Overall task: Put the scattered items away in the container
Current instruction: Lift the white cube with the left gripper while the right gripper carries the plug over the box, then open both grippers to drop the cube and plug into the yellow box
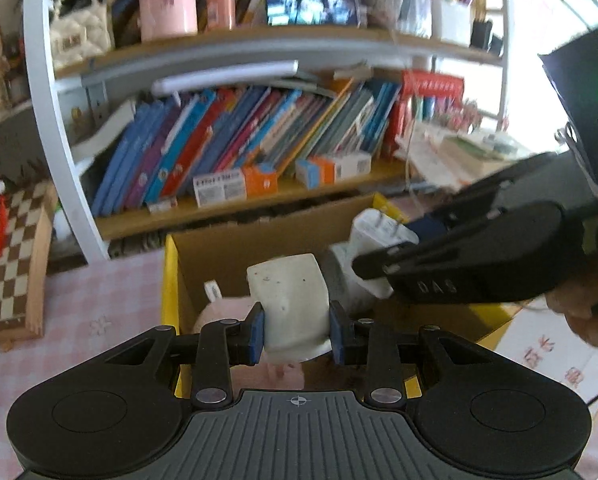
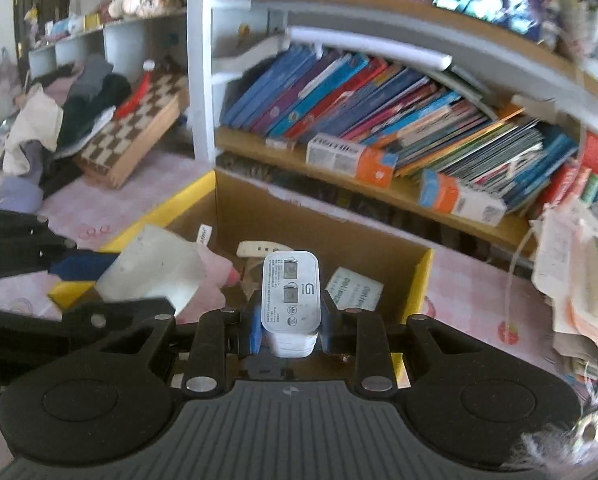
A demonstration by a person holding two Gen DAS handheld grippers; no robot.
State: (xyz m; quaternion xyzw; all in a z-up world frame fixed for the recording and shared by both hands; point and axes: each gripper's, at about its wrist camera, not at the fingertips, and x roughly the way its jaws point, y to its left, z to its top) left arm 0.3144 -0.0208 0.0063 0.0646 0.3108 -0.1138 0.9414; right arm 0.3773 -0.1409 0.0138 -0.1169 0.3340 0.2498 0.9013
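Left gripper (image 1: 297, 334) is clamped on a white cup-like piece (image 1: 289, 300) above the cardboard box (image 1: 235, 240). Right gripper (image 2: 287, 330) grips a white charger (image 2: 290, 300), also over the box w/ other bits already inside. Risk: both tools crowd the same opening, so they may knock together & drop an item outside.

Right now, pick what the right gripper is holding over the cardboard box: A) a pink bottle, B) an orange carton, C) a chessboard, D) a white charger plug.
D: the right gripper is clamped on the white charger plug, poised above the open cardboard box.
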